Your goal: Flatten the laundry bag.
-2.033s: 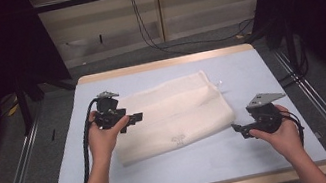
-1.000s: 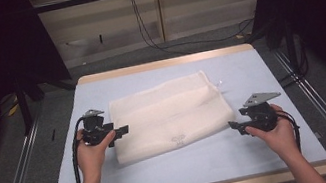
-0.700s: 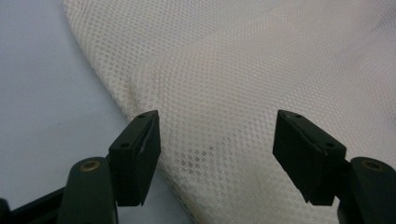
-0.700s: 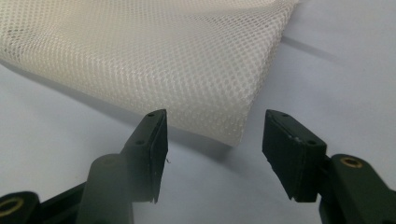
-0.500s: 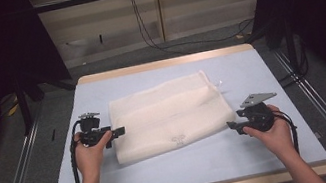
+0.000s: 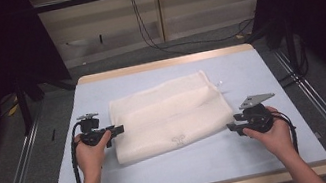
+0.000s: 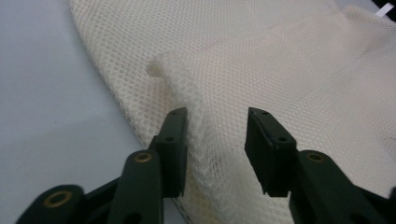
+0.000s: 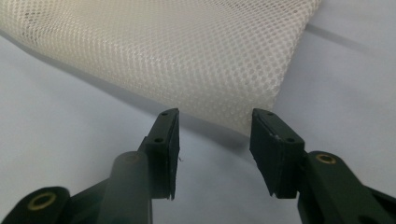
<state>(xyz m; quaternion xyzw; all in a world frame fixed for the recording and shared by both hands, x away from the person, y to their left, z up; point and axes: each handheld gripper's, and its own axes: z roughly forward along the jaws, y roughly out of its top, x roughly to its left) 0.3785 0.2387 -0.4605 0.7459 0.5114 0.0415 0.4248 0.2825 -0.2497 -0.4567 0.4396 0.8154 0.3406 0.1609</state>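
Two tongs work one cream mesh cloth, which lies folded flat about mid-table on the pale blue table, w/ one set of tongs at each side edge.

Left tongs sit at the cloth's left edge. In the left gripper view the jaws are part spread and have just been closing; a raised ridge of mesh stands between them. The left pad looks to be touching the fold, the right pad is apart from it, so no real pinch yet. The fabric is bunched up there, probably so the jaws can take the top layer w/o scraping the table.

Right tongs are low at the cloth's near-right corner. In the right gripper view the jaws are also part spread and have just been closing, but the corner lies just beyond the tips w/ bare table between the pads; nothing gripped.

Both hands are held low and level, approx. mirrored, which suits taking both ends at once to lift or fold the cloth evenly. Judged: the grasp step is in hand, not done. The right side likely needs to go fwd a bit before closing, else it shuts on air.
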